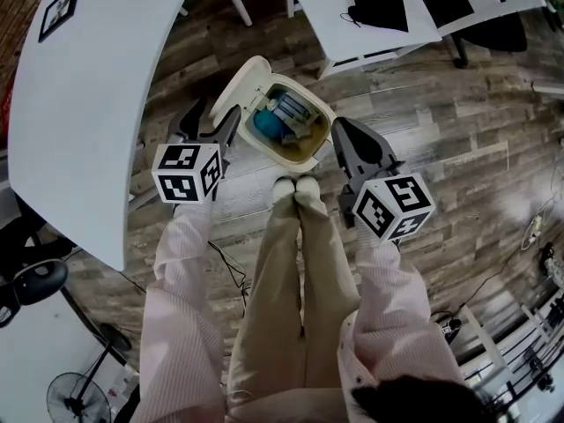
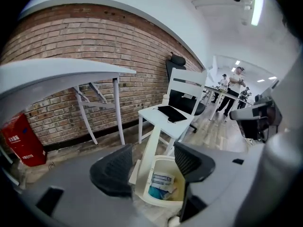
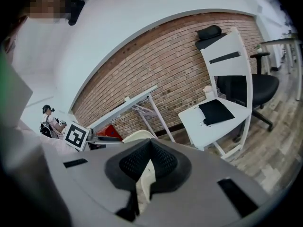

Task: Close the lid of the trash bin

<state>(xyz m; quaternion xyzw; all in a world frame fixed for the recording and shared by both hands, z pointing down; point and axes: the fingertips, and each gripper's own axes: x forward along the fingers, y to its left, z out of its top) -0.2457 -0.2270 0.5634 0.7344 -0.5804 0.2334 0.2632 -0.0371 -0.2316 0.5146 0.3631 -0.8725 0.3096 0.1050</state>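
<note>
While the white table [image 1: 88, 104] crowds in with its edge on the left, the left gripper [image 1: 211, 117] hangs just beside it, jaws spread wide and gripping nothing, pretty tight against the raised lid [image 1: 240, 82]. The trash bin [image 1: 313, 152] sits open on the floor by the person's feet [image 1: 295, 188]. Just right of its rim is the right gripper [image 1: 345, 130], jaws pinched together and empty, with lots of bare wood floor [image 1: 441, 130] beyond.
</note>
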